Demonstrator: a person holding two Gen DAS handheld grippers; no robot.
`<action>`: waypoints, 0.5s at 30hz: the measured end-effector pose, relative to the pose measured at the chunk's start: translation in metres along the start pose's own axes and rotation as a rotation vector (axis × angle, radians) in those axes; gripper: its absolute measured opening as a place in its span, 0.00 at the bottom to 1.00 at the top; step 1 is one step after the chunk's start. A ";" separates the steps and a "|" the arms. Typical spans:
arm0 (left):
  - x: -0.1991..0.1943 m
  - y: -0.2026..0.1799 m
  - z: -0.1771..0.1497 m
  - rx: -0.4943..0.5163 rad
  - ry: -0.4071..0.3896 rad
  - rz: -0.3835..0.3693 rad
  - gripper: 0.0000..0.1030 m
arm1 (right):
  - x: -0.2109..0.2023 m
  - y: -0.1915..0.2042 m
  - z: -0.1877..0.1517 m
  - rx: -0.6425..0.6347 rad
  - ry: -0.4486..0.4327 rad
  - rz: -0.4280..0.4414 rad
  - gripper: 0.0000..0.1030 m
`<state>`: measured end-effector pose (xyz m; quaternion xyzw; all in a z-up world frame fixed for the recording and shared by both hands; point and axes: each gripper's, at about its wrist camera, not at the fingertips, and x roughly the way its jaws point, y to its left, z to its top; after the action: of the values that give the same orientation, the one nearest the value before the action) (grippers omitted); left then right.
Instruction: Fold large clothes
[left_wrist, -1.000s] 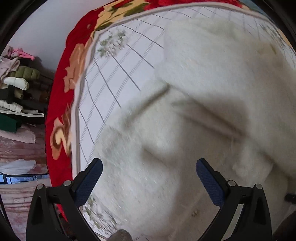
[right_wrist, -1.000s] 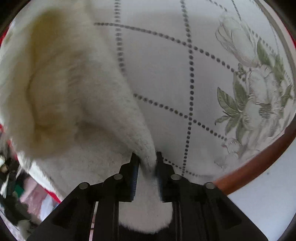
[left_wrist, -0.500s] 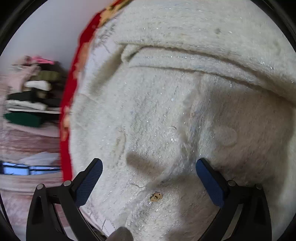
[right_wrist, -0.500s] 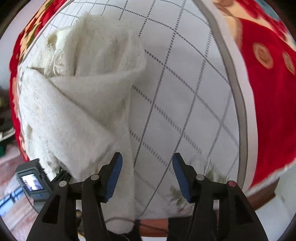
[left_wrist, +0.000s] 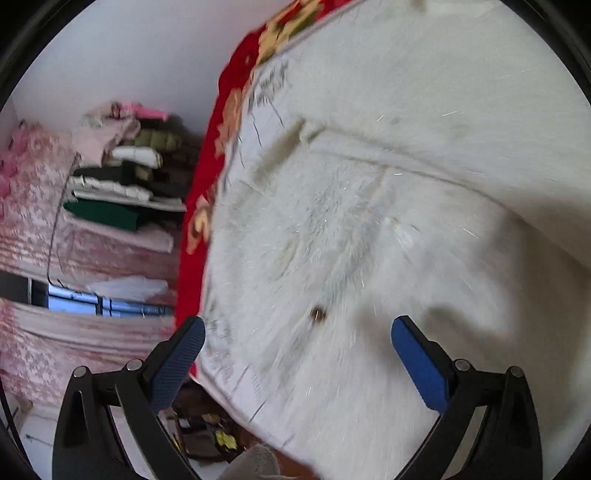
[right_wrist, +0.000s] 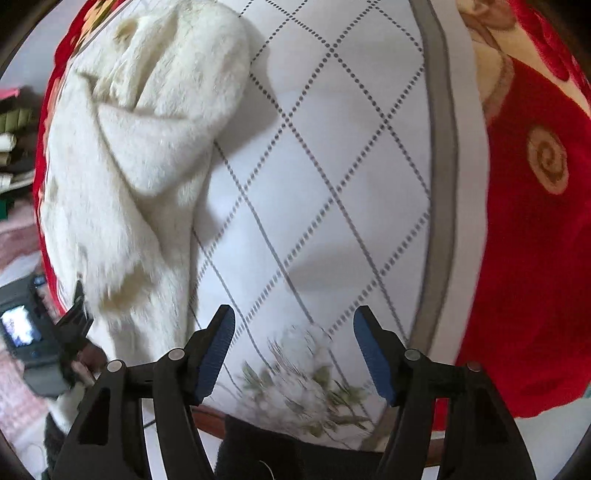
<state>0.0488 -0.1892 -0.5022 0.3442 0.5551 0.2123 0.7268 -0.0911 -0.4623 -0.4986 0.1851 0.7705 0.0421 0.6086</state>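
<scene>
While the fluffy white coat (right_wrist: 140, 155) lies lengthwise along the bed's (right_wrist: 332, 166) left edge, my left claw (left_wrist: 295, 354) and right claw (right_wrist: 293, 345) hover above, both spread wide, holding nothing.

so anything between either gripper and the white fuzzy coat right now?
Nothing visible. The left gripper, open, hangs right over the white fuzzy coat with only air between. The right gripper, also open, is over bare quilted sheet; the coat lies to its left, with no object between.
</scene>
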 end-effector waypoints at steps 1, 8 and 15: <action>-0.017 -0.001 -0.008 0.019 -0.015 0.000 1.00 | -0.004 0.002 -0.004 -0.018 -0.003 -0.013 0.67; -0.101 -0.067 -0.068 0.218 -0.079 -0.059 1.00 | -0.014 -0.028 -0.028 -0.043 -0.010 -0.059 0.68; -0.103 -0.153 -0.095 0.398 -0.113 -0.026 1.00 | -0.015 -0.087 0.003 -0.005 -0.017 -0.082 0.68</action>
<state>-0.0832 -0.3380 -0.5611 0.4854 0.5487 0.0693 0.6771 -0.1059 -0.5484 -0.5110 0.1522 0.7722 0.0175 0.6166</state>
